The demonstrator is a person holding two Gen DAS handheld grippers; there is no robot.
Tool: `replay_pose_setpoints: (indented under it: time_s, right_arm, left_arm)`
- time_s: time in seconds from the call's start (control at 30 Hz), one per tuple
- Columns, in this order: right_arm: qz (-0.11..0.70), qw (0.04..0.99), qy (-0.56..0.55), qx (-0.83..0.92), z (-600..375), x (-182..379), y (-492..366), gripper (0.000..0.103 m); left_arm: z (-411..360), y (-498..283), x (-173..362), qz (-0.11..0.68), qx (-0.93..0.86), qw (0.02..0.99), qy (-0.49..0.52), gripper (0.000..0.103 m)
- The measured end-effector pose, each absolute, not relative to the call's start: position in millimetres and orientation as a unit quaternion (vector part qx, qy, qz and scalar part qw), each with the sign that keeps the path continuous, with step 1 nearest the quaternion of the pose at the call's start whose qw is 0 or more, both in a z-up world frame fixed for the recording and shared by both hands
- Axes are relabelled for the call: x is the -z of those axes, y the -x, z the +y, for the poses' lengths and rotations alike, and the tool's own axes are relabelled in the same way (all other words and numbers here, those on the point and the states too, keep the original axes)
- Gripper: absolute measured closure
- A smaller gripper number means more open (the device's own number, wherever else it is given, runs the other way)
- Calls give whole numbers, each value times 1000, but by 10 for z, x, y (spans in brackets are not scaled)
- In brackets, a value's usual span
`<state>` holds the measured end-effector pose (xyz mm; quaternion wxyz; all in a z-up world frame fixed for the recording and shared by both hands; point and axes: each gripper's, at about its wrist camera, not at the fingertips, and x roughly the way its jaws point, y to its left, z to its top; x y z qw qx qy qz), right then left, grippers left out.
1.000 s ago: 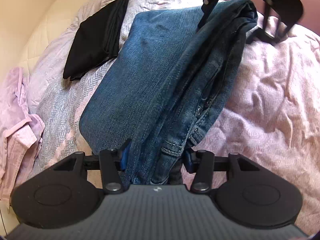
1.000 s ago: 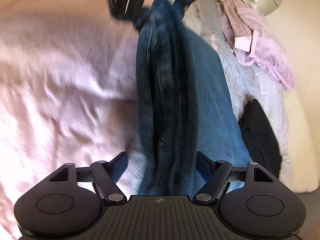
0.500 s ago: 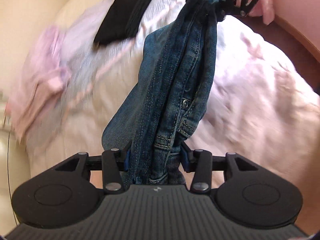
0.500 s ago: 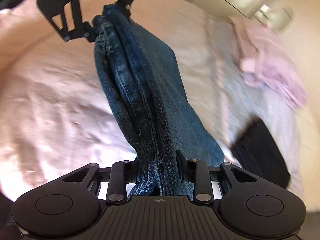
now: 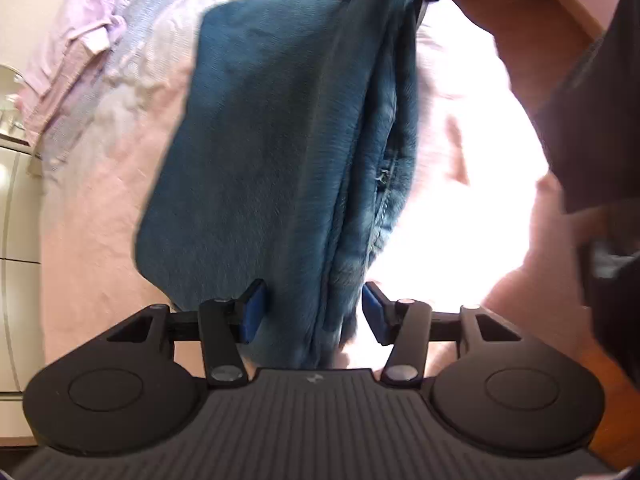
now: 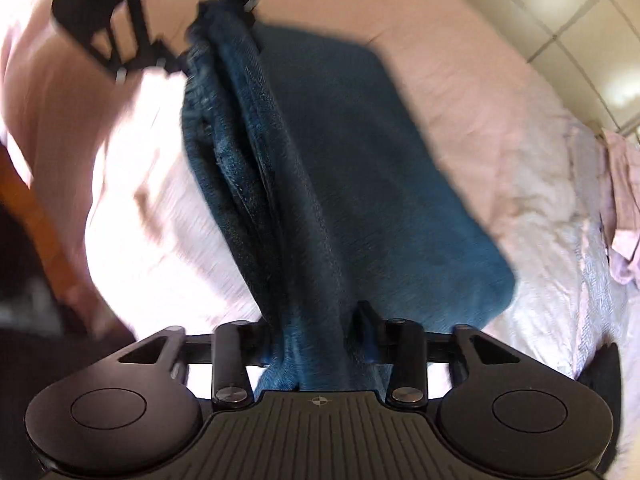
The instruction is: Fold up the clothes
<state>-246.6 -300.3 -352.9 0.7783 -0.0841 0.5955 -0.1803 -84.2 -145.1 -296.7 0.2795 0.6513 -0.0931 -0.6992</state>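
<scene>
Left wrist view: folded jeans point(image 5: 280, 140) slung between two tongs above the bed point(image 5: 92, 208).
Left tongs point(image 5: 312, 312) stand parted, denim loose between them; right tongs point(image 6: 316, 336) are clamped on the other end. Slippage at the slack end is judged likely, undoing the fold. Both point inward, facing each other.

Bed point(image 5: 100, 216) covered with a pink bedspread point(image 6: 480, 92), strongly sunlit in patches (glare washes out detail). Wooden floor point(image 5: 560, 12) beside it. Pale panelled wall point(image 6: 580, 20) behind. White cabinet point(image 5: 16, 240) at bed's edge.
</scene>
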Motion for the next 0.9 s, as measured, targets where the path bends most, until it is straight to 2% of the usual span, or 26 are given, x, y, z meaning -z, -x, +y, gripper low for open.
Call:
replay_pose_setpoints:
  time_s: [0.07, 0.17, 0.27, 0.4, 0.47, 0.53, 0.6, 0.73, 0.9]
  right_arm:
    - [603, 773, 62, 187, -2885, 3453, 2511, 52]
    - [599, 771, 20, 215, -2785, 3215, 2617, 51]
    - [548, 791, -64, 263, -2823, 2916, 2684, 51]
    - [476, 797, -187, 321, -3387, 2732, 2714, 51]
    - [447, 793, -237, 339, -3779, 2745, 2727, 51]
    - [421, 786, -282, 354, -4178, 2772, 2786, 51]
    - [398, 776, -320, 369, -4542, 2820, 2891, 51]
    - [396, 768, -347, 365, -5124, 3050, 3003, 51]
    - [421, 770, -362, 315, -5585, 3524, 2855, 52]
  left_arm:
    - [-1363, 723, 2873, -86, 708, 283, -642, 53]
    - [-1698, 613, 2795, -26, 723, 312, -616, 54]
    - [-2033, 504, 2716, 35, 734, 340, -587, 54]
    - [-2481, 358, 2611, 115, 743, 374, -543, 57]
    - [-2704, 286, 2558, 155, 745, 389, -520, 62]
    - [-2928, 213, 2505, 194, 745, 404, -495, 75]
    - [-3127, 145, 2516, 227, 741, 415, -477, 80]
    - [-3237, 4, 2947, 264, 722, 409, -492, 81]
    - [-3262, -112, 3057, 305, 711, 419, -476, 79]
